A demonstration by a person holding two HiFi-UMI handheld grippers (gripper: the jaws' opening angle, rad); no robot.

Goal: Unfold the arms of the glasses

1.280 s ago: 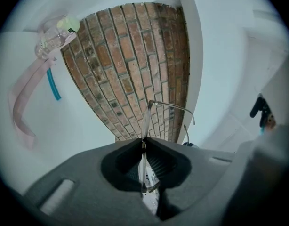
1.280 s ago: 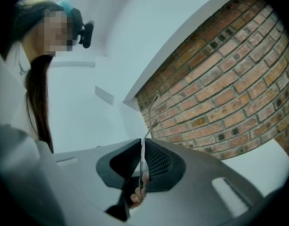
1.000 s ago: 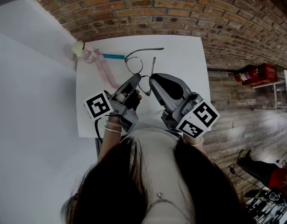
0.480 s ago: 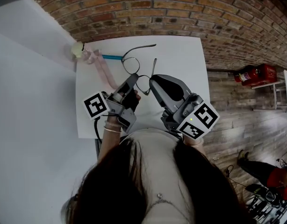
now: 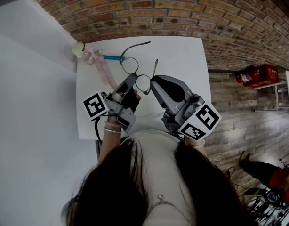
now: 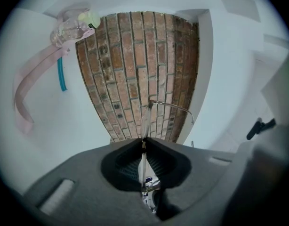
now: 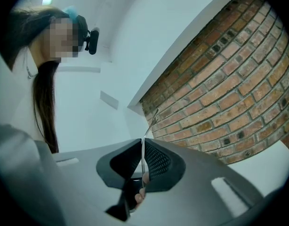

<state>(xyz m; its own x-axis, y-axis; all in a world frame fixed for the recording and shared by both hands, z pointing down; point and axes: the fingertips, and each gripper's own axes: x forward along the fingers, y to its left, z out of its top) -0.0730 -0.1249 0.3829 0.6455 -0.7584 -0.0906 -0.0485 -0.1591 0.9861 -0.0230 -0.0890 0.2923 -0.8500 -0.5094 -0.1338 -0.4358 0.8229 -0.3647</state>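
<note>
The thin dark-framed glasses point(image 5: 131, 66) are held up over the white table point(image 5: 187, 55), between my two grippers. My left gripper point(image 5: 133, 77) is shut on the frame beside the nearer lens. In the left gripper view the rim point(image 6: 145, 121) stands edge-on out of the shut jaws point(image 6: 143, 142), and one arm point(image 6: 175, 107) bends off to the right. My right gripper point(image 5: 152, 79) is shut on the other arm point(image 5: 156, 67), which points away from me; its thin rod point(image 7: 149, 124) rises from the shut jaws point(image 7: 142, 142). The far arm point(image 5: 135, 47) sticks out up and to the right, unfolded.
A pink strap point(image 5: 103, 68) with a pale round end point(image 5: 78, 48) and a teal pen point(image 5: 114, 57) lie at the table's far left. A brick wall point(image 5: 149, 8) runs behind the table. A red fire extinguisher point(image 5: 255, 74) lies on the wooden floor at right.
The glasses have shifted left and turned; the far arm has swung from level to slanting upward. My left gripper has moved slightly left with the frame. The right gripper has stayed put.
</note>
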